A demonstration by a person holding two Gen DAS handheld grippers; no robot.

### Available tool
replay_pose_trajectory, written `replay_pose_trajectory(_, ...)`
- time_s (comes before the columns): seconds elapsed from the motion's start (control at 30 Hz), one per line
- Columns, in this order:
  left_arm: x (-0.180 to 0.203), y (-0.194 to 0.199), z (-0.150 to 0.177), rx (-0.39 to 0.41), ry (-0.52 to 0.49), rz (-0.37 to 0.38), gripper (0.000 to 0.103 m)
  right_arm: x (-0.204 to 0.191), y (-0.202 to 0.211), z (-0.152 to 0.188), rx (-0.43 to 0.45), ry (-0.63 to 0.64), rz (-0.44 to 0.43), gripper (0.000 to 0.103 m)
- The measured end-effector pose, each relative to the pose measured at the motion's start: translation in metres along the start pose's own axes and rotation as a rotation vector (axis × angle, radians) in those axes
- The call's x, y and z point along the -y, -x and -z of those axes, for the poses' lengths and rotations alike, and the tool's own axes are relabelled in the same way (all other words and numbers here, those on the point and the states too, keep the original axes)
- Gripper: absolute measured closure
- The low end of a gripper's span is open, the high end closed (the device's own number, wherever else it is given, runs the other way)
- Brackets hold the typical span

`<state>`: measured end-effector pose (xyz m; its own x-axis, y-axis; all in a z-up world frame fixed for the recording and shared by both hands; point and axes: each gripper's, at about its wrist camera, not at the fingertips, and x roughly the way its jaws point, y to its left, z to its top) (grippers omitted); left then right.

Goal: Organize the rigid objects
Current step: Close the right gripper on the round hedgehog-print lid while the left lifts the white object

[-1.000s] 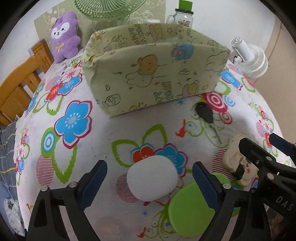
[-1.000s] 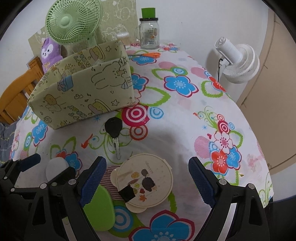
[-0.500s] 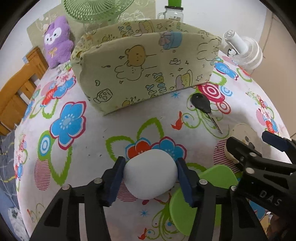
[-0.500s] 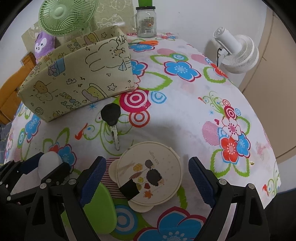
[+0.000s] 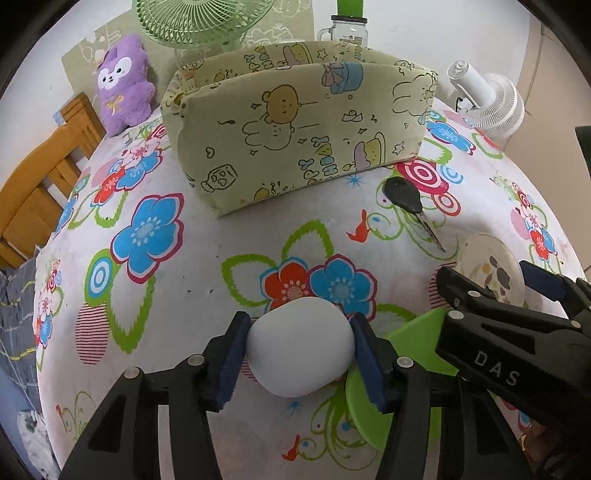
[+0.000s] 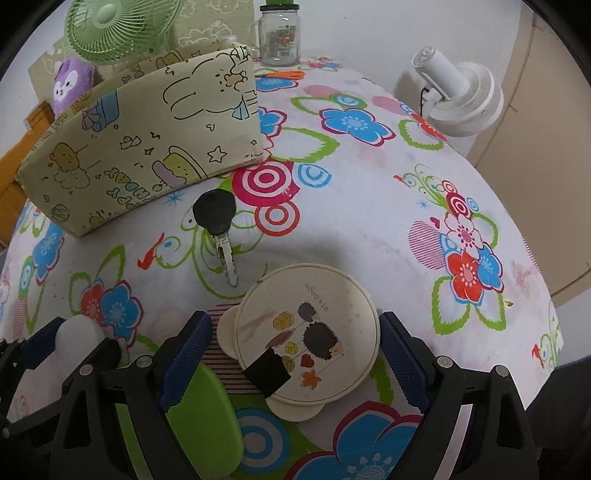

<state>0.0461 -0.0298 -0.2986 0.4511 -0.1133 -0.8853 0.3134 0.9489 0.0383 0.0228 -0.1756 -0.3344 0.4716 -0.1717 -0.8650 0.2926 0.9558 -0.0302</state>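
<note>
The smooth white egg-shaped object (image 5: 298, 350) is round & plain, no marks on it. It sits on the flowery tablecloth (image 5: 155, 229), near the front edge. The left gripper (image 5: 298, 354) has its blue pads pressed on both sides of the white thing, so it's squeezed tight.

The round cream lid w/ a hedgehog & leaves picture (image 6: 306, 332) lies flat on the cloth, w/ a black tape bit on its near edge. The right gripper (image 6: 295, 354) has jaws wide, one on each side of the lid, & they're closing in. The right pad looks just at the rim; can't tell if it touches. The left pad is apart from it.

The flat bright-green plastic oval (image 6: 201, 417) lies under the right gripper's left finger.

The black-headed metal key (image 6: 218, 229) lies between the lid & the pale-green cartoon-print fabric box (image 5: 295, 140). The box stands behind, open on top.

Count: 1 white egg thing, 1 lid, 1 green oval, 1 key, 1 box, 2 grippers. Behind: 1 green fan (image 6: 114, 26), 1 white fan (image 6: 461, 96), 1 glass jar w/ green top (image 6: 280, 33), 1 purple plush toy (image 5: 123, 92), 1 wood chair (image 5: 40, 177).
</note>
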Motion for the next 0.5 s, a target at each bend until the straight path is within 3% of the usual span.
replay_pose_trajectory(0.03,-0.001,0.000,0.000,-0.001,0.004,0.002,0.046,-0.001,0.001,0.001,0.006,0.002,0.001,0.018)
replay_pose_trajectory(0.5,-0.005,0.006,-0.013,0.015,0.037,0.021,0.046,-0.007,0.015,-0.016,0.041,0.007,-0.007,0.018)
